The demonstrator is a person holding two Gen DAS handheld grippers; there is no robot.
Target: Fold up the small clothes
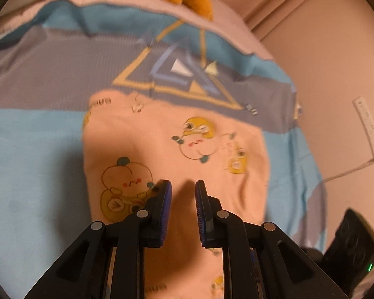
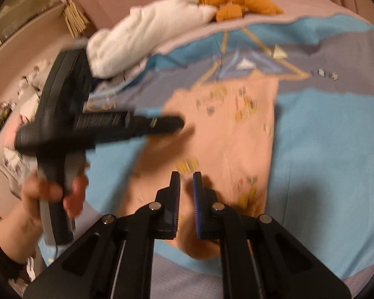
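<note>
Left wrist view: the left claw [image 1: 183, 186] is hovering over the near half of a peach cartoon-print garment [image 1: 162, 144], jaws standing narrowly apart on nothing, the garment lying flat on the blue-and-grey bed cover [image 1: 32, 154] with its long axis running away from the claw toward the triangle motif. Right wrist view: the right claw [image 2: 186, 178] is sitting nearly together and empty above the garment's near end, the cloth stretching up-frame, while the left one is reaching in from the left, held by a hand [image 2: 52, 194].
</note>
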